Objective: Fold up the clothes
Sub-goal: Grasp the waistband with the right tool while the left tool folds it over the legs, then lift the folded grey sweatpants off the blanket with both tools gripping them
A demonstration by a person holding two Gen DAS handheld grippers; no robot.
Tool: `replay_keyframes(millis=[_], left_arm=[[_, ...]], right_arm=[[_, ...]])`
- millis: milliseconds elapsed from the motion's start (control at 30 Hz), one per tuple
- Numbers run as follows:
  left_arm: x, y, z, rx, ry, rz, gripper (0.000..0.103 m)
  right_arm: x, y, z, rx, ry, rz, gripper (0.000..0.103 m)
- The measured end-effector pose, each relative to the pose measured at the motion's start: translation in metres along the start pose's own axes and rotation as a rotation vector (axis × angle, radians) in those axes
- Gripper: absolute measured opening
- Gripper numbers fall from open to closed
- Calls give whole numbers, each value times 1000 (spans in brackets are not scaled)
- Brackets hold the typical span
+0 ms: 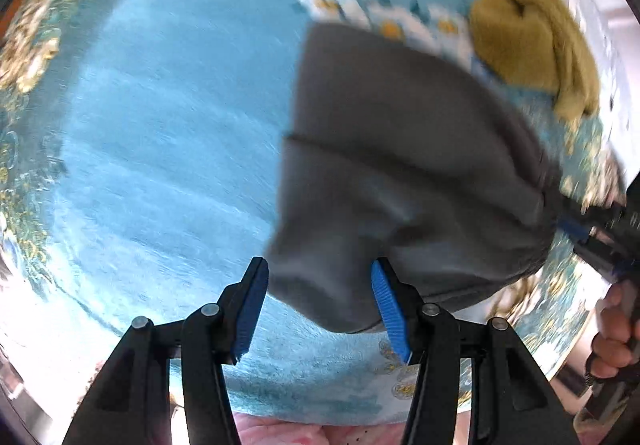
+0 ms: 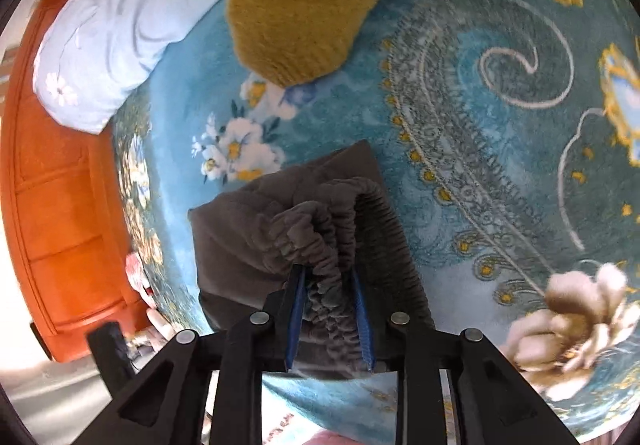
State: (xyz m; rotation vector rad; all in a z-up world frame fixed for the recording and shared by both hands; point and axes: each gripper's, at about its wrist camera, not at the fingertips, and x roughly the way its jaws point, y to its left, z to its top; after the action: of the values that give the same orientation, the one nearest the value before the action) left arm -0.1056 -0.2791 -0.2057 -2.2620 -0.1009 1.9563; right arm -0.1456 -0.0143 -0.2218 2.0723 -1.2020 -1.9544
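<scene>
Grey pants [image 2: 304, 245] are pinched at the elastic waistband between the right gripper [image 2: 330, 319] jaws; the left gripper [image 1: 320, 309] is spread wide, empty. Looks half-folded; the mustard sweater [image 2: 304, 5] beyond isn't touched yet.

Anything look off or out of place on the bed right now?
Nothing damaged or spilled. The grey pants hang bunched from the right gripper, shut on the elastic waistband, while the left gripper is open and holds nothing. The mustard sweater lies crumpled, unfolded, near the pillow.

blue floral blanket [image 2: 500, 133] | orange wooden headboard [image 2: 60, 205] | pale pillow [image 2: 120, 25]
</scene>
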Motion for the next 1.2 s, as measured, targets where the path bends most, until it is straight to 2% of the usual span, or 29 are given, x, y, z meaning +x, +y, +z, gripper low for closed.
replay_keyframes(millis=[167,267,300,367,433,467,567,700,800,867,933,1033,1100,1200], left_arm=[[-28,-3,16,6,-87,-59,54],[-25,-8,40,47,-75,-99,54],[-21,-19,60,73,-55,-104,54],[-16,-18,70,103,-30,-100,54],[-5,-23,74,119,-18,-79,54],[1,-23,77,167,-5,-72,55],[27,-14,93,133,27,-86,55],[43,-12,105,117,63,-84,55],[47,-15,108,131,78,-68,56],[42,-17,107,136,82,-68,56],[29,-15,104,145,65,-102,56],[10,-9,93,162,41,-180,56],[6,-4,84,177,49,-194,56],[20,5,78,169,83,-165,56]], right_arm=[[-36,19,-2,-102,-99,-75,27],[-34,47,0,-188,-71,-19,27],[-25,59,1,-231,-43,-12,27],[-7,67,6,-267,-13,-25,27],[7,59,13,-238,-16,-71,24],[15,52,19,-204,-16,-86,23],[33,31,32,-110,4,-78,22],[45,32,40,-139,20,-100,22],[49,36,36,-180,23,-121,22],[41,38,33,-159,21,-110,22],[27,43,25,-160,6,-90,25],[5,55,1,-239,-26,-59,26],[4,53,-15,-279,-8,-79,26],[12,43,-33,-299,25,-127,26]])
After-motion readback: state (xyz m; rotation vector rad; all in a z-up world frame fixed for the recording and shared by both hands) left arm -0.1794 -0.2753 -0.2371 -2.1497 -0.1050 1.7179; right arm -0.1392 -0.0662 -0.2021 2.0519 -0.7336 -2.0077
